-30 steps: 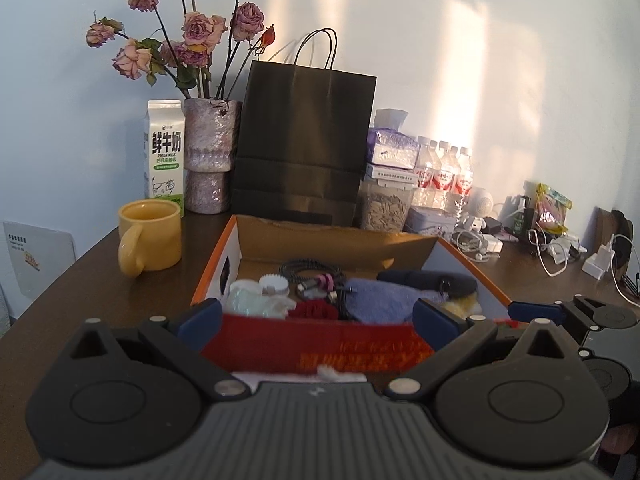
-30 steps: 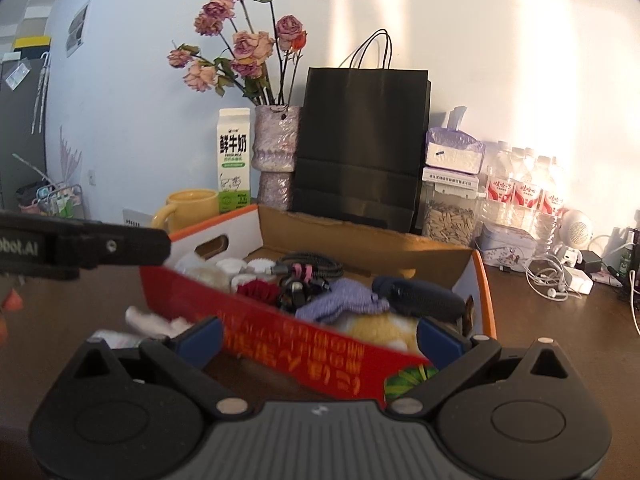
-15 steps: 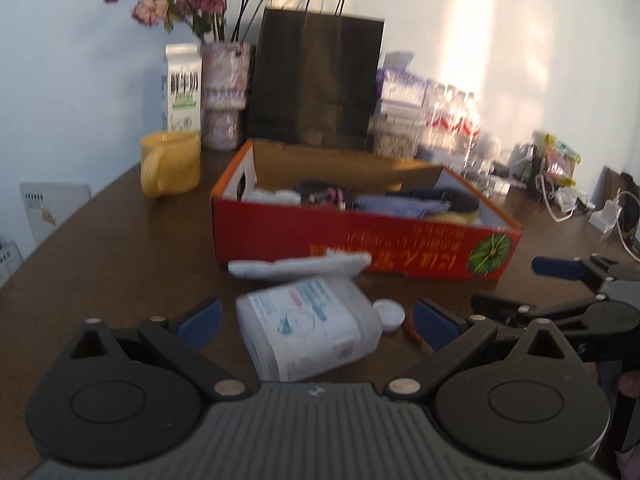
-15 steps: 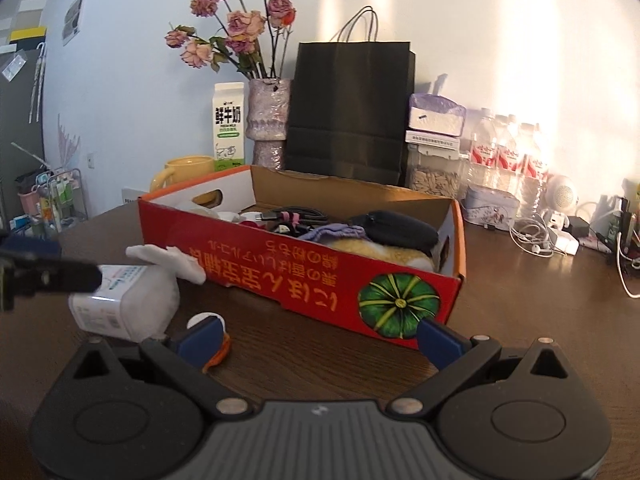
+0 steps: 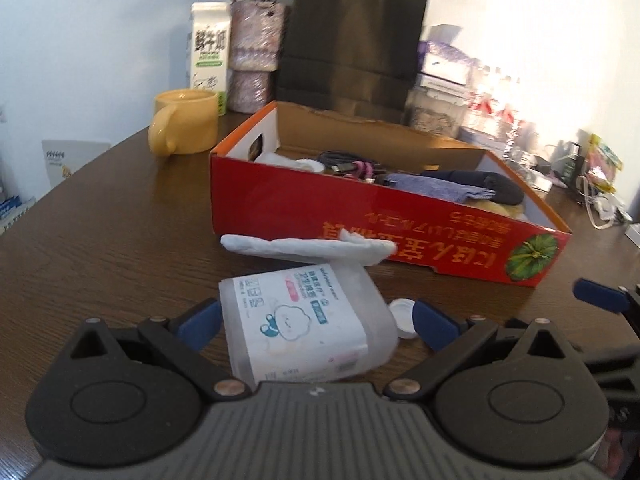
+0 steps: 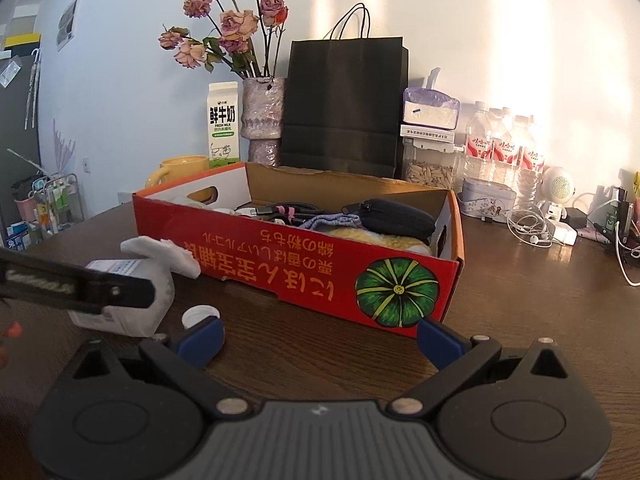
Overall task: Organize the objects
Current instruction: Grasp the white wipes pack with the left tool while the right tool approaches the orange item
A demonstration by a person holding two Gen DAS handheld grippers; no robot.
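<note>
A clear plastic tub with a white printed label lies on its side on the brown table, in front of the red cardboard box. My left gripper is open, and the tub sits between its blue fingertips with small gaps on both sides. A white cap lies by the tub's mouth, and a crumpled white tissue rests against the box front. My right gripper is open over bare table facing the red box. The right wrist view shows the tub half hidden behind the left gripper's finger.
The box holds cables, a purple cloth and a dark pouch. Behind it stand a yellow mug, a milk carton, a vase of dried roses and a black paper bag. Water bottles and chargers with cables are at the right.
Both grippers have drawn back from over the box and come down toward the table. The tub, cap and tissue have come into view, and the tub now lies between the left fingers.
</note>
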